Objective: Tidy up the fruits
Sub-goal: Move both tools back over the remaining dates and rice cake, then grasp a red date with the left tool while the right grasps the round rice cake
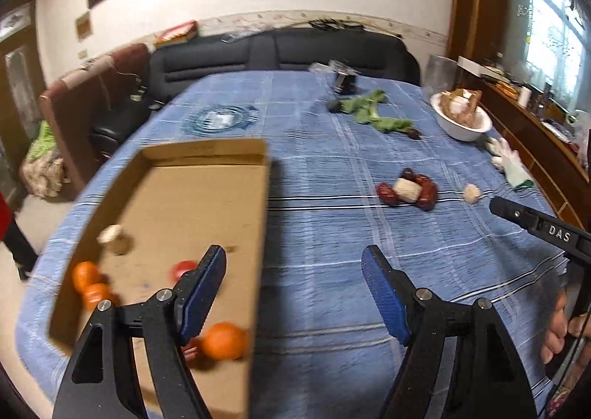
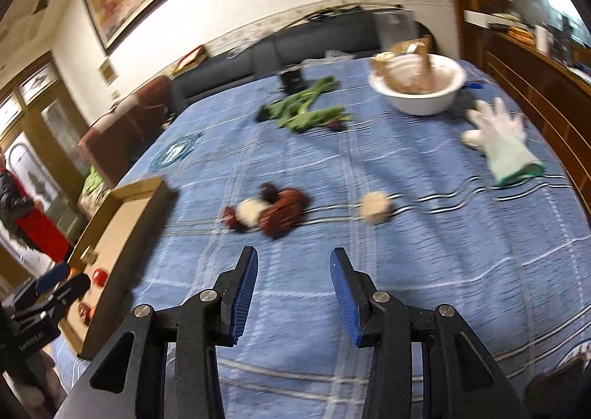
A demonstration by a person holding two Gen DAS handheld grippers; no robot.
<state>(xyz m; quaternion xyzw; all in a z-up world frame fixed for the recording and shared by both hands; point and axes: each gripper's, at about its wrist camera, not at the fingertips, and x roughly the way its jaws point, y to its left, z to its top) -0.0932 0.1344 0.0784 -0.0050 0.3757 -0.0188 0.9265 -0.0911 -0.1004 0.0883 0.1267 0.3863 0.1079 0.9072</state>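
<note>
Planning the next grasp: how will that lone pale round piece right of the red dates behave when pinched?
The pale round piece looks rounded, so a nudge may roll it across the cloth. It sits alone, seems small and probably light.

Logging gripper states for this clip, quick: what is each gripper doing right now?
Left gripper: jaws open, holding nothing, over the cardboard box edge.
Right gripper: jaws open, holding nothing, above the blue tablecloth.

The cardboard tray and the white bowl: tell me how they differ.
The cardboard tray is brown, flat and rectangular with low walls; the white bowl is round and deep. The tray holds oranges and other small fruits, while the bowl holds brownish packaging or paper. The tray sits at the table's left, the bowl at the far right. Both rest on the blue checked tablecloth.
</note>
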